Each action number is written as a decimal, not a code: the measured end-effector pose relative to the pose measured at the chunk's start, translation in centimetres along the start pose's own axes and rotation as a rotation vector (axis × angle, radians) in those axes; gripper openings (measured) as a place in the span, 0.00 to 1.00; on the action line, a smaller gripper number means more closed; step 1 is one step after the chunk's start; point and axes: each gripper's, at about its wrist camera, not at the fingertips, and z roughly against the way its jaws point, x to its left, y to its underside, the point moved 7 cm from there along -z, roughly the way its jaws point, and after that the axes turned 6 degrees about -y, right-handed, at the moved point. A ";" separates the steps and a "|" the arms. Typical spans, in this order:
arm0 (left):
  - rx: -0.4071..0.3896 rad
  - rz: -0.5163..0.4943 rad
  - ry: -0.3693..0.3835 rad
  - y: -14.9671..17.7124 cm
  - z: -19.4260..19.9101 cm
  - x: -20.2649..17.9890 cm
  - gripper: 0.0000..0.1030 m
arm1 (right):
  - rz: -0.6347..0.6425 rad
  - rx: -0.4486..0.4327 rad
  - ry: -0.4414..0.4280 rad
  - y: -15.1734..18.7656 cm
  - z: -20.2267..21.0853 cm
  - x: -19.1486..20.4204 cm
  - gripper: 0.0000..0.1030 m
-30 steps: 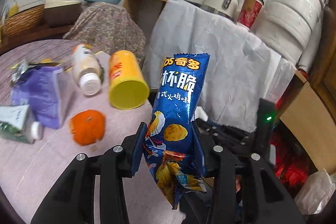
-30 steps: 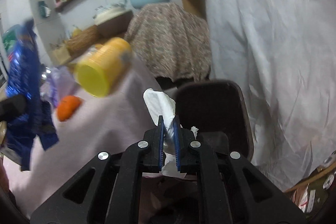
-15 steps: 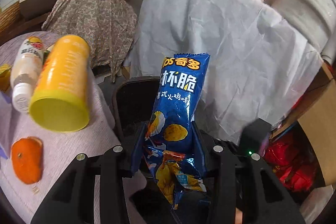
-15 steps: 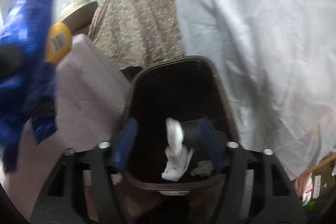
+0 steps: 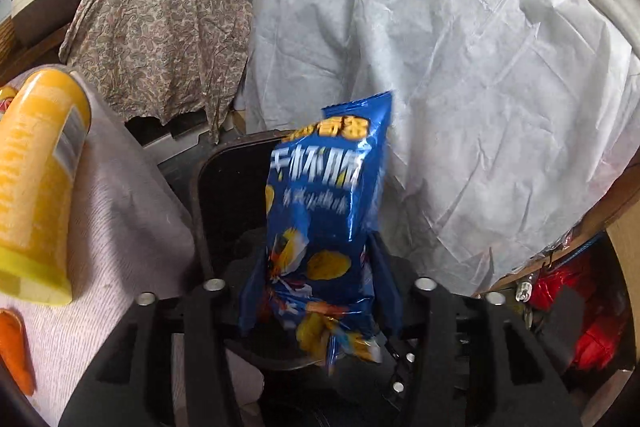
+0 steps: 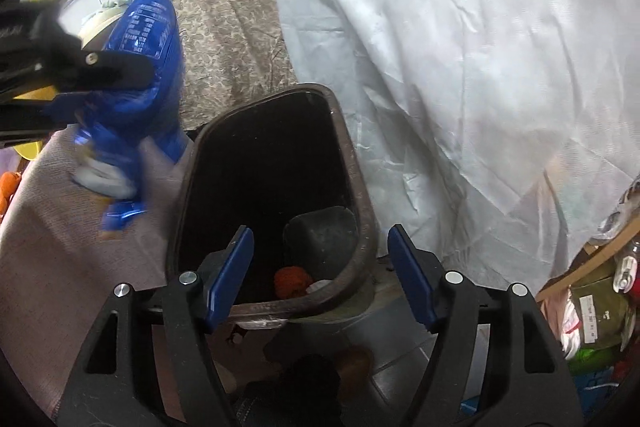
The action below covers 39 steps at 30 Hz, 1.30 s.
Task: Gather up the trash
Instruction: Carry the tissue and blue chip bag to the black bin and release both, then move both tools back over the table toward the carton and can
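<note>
Both tongs just widened: right tongs empty, left tongs loosening around one chip bag.

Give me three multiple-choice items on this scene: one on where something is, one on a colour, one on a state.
1. Where is the blue snack bag?
A. between the left gripper's fingers
B. on the floor
C. on a shelf

2. What colour is the canister lying on the table?
A. green
B. yellow
C. red

3. How do the right gripper's fingers stand?
A. shut on a tissue
B. shut on an orange
C. apart and empty

Answers:
1 A: the bag stands between those fingers, which have just been opening.
2 B: its body and rim are yellow.
3 C: they have just been opening above the brown bin, with nothing between them.
</note>
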 end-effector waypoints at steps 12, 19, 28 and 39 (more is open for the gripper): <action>-0.155 -0.040 0.020 0.7 7.1 0.0 0.84 | -0.014 -0.007 0.004 -0.1 1.3 1.2 0.77; -0.210 -0.016 0.014 2.1 11.6 2.3 0.88 | 0.020 -0.036 -0.032 -1.7 3.3 4.2 0.79; -0.242 -0.047 -0.043 5.2 16.1 9.4 0.93 | 0.031 -0.032 -0.185 -3.1 5.3 9.3 0.81; -0.278 -0.117 -0.103 8.9 20.9 19.9 0.95 | 0.041 0.054 -0.422 -5.2 6.0 17.0 0.85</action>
